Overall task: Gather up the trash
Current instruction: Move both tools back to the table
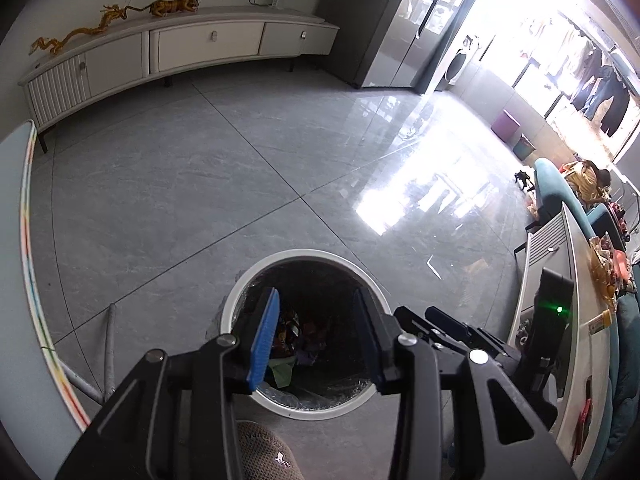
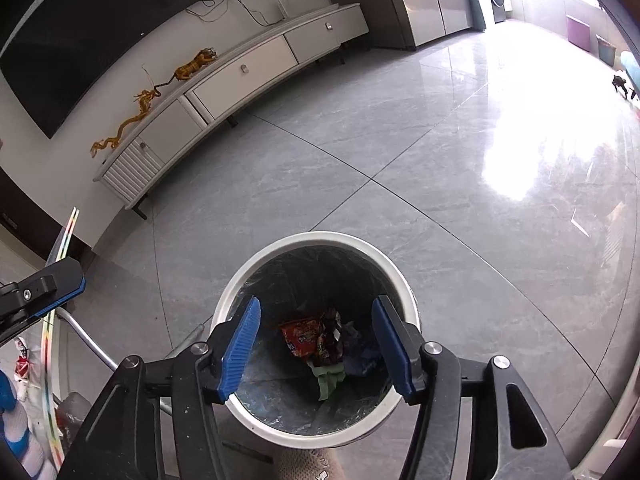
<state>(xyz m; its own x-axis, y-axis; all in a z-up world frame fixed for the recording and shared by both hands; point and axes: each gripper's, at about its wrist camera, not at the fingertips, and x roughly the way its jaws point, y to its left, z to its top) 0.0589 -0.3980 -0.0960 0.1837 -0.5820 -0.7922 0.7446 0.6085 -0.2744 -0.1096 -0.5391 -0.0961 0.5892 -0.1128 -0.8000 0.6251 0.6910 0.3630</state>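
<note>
**Both grippers released over the bin**

From my remote station I logged one white round bin (image 2: 404,288) on the grey tiled floor (image 2: 400,160), upright with its mouth facing up, directly below both tools. The left gripper (image 1: 316,332) and right gripper (image 2: 316,344) each stood with jaws apart and nothing between the pads. Inside lay the trash (image 2: 316,340): a red wrapper, a green scrap and darker pieces (tangled, so I could not count them reliably). The left view showed the bin interior mostly in shadow. One slipper toe (image 1: 264,456) was cut off at the frame's bottom edge.
</note>
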